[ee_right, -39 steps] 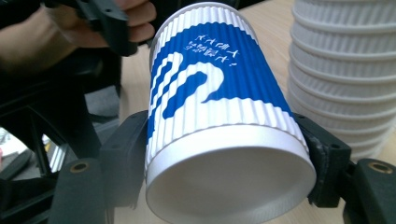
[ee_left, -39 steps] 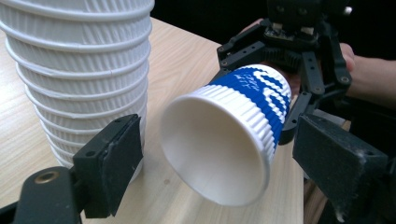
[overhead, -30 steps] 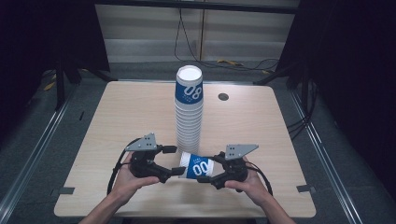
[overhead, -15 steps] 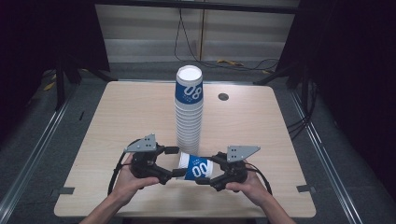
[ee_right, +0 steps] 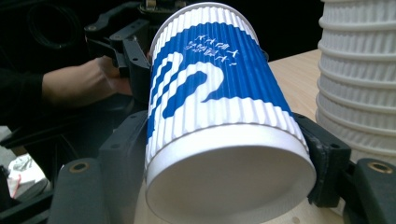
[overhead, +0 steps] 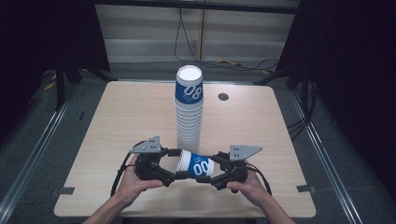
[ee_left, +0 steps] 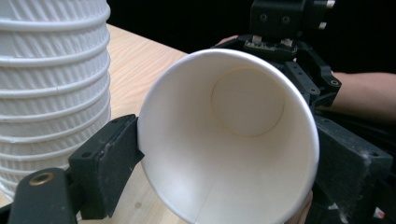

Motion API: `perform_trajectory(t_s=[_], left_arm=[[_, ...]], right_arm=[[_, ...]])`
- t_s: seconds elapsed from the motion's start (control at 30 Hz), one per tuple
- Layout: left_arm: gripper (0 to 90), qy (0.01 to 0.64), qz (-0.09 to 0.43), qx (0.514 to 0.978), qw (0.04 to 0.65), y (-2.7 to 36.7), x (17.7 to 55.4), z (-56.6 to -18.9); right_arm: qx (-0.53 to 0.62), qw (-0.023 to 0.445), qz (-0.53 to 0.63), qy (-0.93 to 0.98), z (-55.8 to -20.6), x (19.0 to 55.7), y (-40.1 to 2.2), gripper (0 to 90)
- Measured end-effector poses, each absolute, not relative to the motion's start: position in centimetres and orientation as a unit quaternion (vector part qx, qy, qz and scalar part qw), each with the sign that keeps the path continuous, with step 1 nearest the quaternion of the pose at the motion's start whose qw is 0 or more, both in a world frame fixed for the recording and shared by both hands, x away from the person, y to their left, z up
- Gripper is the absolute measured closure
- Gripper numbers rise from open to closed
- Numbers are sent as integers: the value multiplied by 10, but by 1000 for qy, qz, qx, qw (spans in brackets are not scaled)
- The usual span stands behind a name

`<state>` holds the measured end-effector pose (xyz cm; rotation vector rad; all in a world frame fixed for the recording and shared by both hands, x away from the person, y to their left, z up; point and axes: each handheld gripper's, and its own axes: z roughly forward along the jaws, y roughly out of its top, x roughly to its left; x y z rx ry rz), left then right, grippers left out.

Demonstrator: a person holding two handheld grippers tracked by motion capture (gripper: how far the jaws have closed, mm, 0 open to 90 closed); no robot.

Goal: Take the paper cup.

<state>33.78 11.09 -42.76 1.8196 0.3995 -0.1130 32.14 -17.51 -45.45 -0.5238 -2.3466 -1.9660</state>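
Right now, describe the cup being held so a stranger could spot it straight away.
On the wooden table, look just in front of the tall stack of cups. The cup lies sideways between both grippers, the one cup not stacked upright.

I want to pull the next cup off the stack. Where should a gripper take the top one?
Grip the top cup across its blue ribbed wall, just under the rim, coming in level from the side. It stands upright on the stack, and only that part shows above the cups below.

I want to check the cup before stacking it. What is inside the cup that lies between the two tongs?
The cup looks empty: plain white wall, a seam and round bottom. The lowest part of the inside is out of the picture.
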Motion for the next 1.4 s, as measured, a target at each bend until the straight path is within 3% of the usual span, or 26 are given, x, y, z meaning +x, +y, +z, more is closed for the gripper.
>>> perform_trajectory(t_s=[0.3, 0.5, 0.87, 1.4], left_arm=[[143, 170, -48, 779, 601, 112, 338, -427], [136, 176, -83, 774, 602, 108, 341, -433], [184, 143, -70, 790, 592, 111, 338, -424], [216, 155, -56, 792, 588, 115, 336, -419]], right_arm=[[-170, 15, -642, -748, -454, 321, -174, 286], [-170, 18, -643, -746, -455, 320, -174, 285], [-158, 25, -632, -758, -451, 318, -173, 286], [-180, 38, -590, -787, -452, 318, -169, 167]])
